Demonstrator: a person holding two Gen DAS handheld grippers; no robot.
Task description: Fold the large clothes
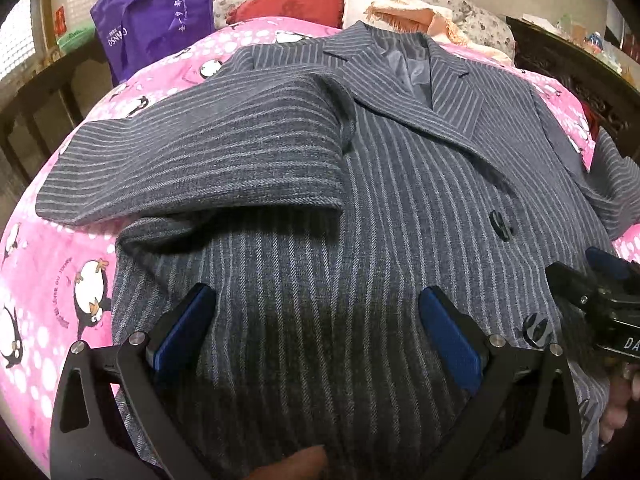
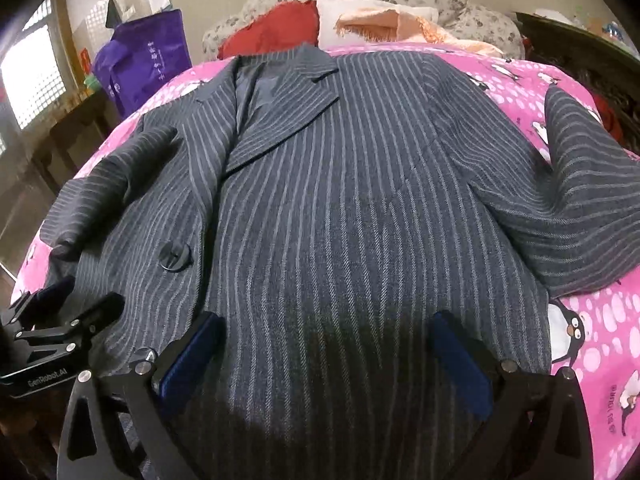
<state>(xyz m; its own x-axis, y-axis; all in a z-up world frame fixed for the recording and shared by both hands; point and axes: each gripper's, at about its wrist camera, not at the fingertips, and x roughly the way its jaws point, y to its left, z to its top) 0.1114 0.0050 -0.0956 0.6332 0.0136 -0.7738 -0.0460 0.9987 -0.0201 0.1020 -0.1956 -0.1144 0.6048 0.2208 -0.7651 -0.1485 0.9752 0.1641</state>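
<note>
A grey pinstriped jacket [image 1: 400, 208] lies face up on the pink penguin bedspread [image 1: 52, 280], collar away from me. Its left sleeve [image 1: 200, 156] is folded across the chest; the other sleeve [image 2: 584, 200] spreads out to the right. My left gripper [image 1: 318, 304] hovers open just over the jacket's lower front, blue pads wide apart, nothing between them. My right gripper [image 2: 326, 332] is open the same way over the jacket's lower right half [image 2: 360, 200]. Each gripper shows at the edge of the other's view: the right gripper [image 1: 600, 300], the left gripper [image 2: 60, 328].
A red cushion [image 1: 292, 4], a cream pillow and a peach fringed cloth [image 1: 408, 16] lie past the collar at the bed's head. A purple bag [image 1: 152, 20] stands at the far left. Dark carved wood [image 1: 568, 68] borders the bed on the right. A hand [image 1: 620, 400] shows at the right edge.
</note>
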